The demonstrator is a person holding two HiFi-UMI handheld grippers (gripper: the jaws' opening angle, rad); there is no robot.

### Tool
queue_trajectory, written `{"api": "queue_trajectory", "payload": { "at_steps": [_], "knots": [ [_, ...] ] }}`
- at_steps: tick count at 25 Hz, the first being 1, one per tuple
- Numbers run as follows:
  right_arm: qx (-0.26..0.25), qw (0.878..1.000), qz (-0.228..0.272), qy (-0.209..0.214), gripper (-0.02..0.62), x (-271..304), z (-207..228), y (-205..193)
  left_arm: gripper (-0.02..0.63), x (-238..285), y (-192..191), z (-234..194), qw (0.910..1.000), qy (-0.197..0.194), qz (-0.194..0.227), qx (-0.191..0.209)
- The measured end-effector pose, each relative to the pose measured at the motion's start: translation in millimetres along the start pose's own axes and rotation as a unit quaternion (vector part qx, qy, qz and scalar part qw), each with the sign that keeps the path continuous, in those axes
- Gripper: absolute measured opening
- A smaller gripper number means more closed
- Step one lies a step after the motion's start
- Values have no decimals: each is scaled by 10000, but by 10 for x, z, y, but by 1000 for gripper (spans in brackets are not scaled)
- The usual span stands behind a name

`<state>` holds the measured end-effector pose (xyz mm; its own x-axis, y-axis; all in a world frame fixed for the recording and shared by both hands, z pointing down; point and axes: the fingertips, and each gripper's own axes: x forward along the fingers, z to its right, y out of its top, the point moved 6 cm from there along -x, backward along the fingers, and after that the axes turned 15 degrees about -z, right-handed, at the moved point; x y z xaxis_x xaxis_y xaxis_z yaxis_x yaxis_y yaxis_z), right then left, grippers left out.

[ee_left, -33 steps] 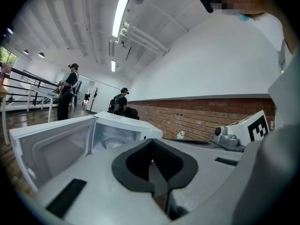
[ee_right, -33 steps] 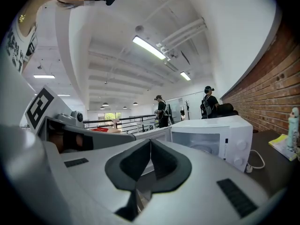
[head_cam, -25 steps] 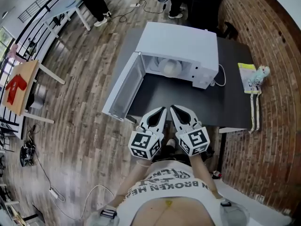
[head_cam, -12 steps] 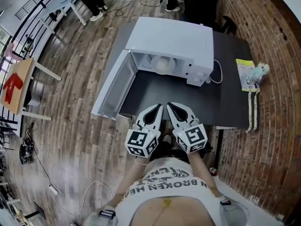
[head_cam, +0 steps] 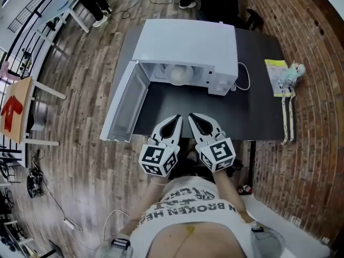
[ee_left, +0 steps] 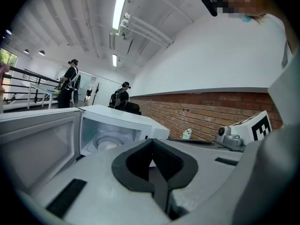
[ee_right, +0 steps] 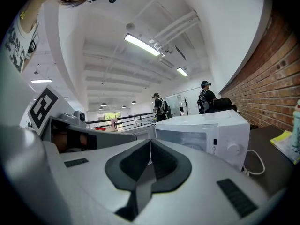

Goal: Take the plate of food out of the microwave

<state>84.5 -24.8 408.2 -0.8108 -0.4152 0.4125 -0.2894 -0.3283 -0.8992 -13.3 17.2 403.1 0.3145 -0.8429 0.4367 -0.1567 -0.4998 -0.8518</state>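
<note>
Shut tight and holding nothing, the left tongs [head_cam: 173,123] and the right tongs [head_cam: 194,120] sit just beside each other over the near edge of the desk [head_cam: 252,106]. They point at the microwave [head_cam: 185,42], which stands on the far left part of the desk, well apart from them.

One step looks done. The door [head_cam: 126,104] is swung wide open to the left, so the way in is free. Inside, in the middle, sits the plate [head_cam: 179,74]. It looks round and white. What food is on it is too small to tell.

Most of the job is left, I think. The tongs have not reached the microwave yet. They would need to go forward to the open front, open up, and take hold of the plate by its rim. Then the plate must come out level, so nothing slides off, and go down on the bare dark desk in front of the microwave. No tongs touch the plate, so the job seems to be just at its start.
</note>
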Motion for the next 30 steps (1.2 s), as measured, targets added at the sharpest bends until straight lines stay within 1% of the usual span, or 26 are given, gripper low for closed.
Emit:
{"api": "queue_trajectory", "payload": {
  "at_steps": [6,14,22,30],
  "knots": [
    [42,9999,21,-131,9,269,80,150,6,152,166,-240,9998,-178,-9,44],
    [177,9986,3,-495,8,748,225,392,6,447,433,-746,9982,-578,-109,104],
    [623,9944,-14,-850,8,1184,458,484,6,799,631,-1172,9941,-1029,-268,200],
    [664,9918,-171,-1082,9,1549,474,522,6,938,697,-1490,9907,-1296,-352,210]
  ]
}}
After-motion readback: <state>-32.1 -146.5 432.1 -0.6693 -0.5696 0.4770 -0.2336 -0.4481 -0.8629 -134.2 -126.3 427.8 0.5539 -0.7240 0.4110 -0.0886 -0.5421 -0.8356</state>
